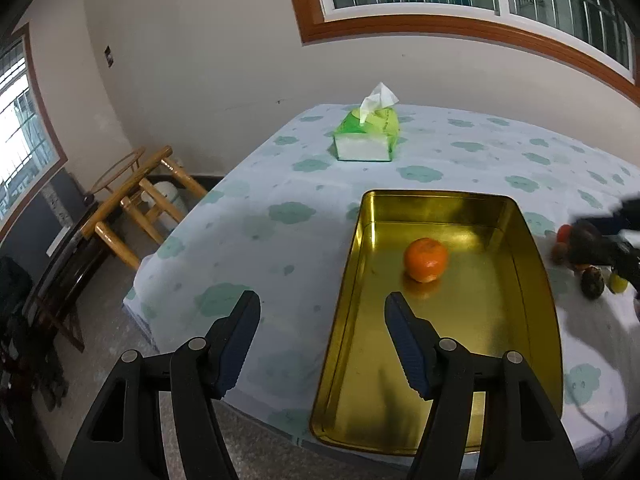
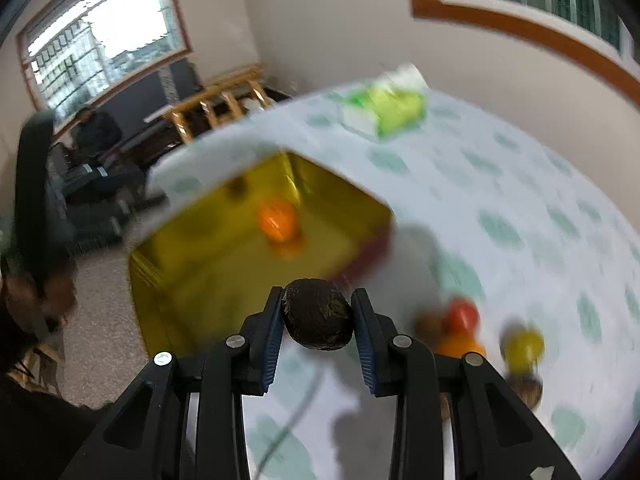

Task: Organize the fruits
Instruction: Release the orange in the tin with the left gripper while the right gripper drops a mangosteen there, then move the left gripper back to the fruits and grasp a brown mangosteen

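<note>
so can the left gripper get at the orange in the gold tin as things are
Probably yes: the left gripper is open and empty, the orange sits alone in the open gold tin just ahead, nothing between them.

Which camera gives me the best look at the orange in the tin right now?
The left wrist view. There the orange sits sharp and unblocked on the floor of the gold tin, just beyond the open left gripper. The right wrist view shows it only as a motion-blurred orange blob, farther off.
</note>
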The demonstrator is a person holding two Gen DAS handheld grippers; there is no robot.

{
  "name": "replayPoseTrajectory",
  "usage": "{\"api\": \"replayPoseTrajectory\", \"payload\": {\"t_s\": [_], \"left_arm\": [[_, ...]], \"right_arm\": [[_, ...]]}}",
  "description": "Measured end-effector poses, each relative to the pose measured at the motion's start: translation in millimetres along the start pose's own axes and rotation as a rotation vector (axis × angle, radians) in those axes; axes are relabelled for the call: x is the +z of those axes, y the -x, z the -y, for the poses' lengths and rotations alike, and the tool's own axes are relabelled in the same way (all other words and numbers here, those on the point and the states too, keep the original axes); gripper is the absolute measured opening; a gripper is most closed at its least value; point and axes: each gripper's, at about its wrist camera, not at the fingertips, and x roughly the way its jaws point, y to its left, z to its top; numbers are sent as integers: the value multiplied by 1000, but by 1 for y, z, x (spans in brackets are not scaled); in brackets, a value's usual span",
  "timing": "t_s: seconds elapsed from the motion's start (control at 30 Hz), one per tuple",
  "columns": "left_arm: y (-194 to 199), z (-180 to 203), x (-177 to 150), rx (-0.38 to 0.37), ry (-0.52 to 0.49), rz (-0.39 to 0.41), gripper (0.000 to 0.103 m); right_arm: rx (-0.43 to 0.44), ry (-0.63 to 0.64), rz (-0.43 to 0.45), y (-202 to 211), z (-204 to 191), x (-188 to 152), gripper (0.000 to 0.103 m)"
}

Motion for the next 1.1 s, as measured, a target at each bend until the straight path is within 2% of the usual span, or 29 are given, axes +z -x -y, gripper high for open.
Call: {"api": "replayPoseTrajectory", "payload": {"t_s": [0.1, 0.23, 0.3, 0.43, 0.57, 0.63, 0.7, 0.73, 0.77, 0.97, 1.1], "left_arm": [[3, 1, -3, -26, -2, -2, 66], [5, -2, -7, -34, -2, -7, 68], [4, -4, -9, -31, 0, -14, 69], [3, -8, -12, -42, 5, -21, 69], [4, -8, -14, -36, -1, -10, 69], [4, -9, -14, -42, 2, -7, 71], [4, -9, -14, -53, 11, -9, 72], [5, -9, -14, -61, 15, -11, 73], [5, -9, -14, -66, 16, -12, 73], [10, 5, -13, -71, -19, -1, 73], [18, 20, -12, -94, -50, 10, 73]], "right_arm": [[-24, 66, -28, -27, -15, 27, 31], [-53, 64, -98, -74, -17, 47, 31], [-57, 3, -135, -96, -11, 57, 31], [-35, -121, -150, -121, -1, 76, 31], [-3, -184, -190, -145, -3, 89, 31], [4, -205, -195, -153, -6, 92, 34], [48, -250, -139, -150, -5, 98, 39], [70, -276, -105, -144, -4, 99, 49], [81, -297, -64, -134, -3, 99, 53], [67, -260, 105, -63, -10, 86, 55], [-44, -173, 223, 2, -24, 42, 58]]}}
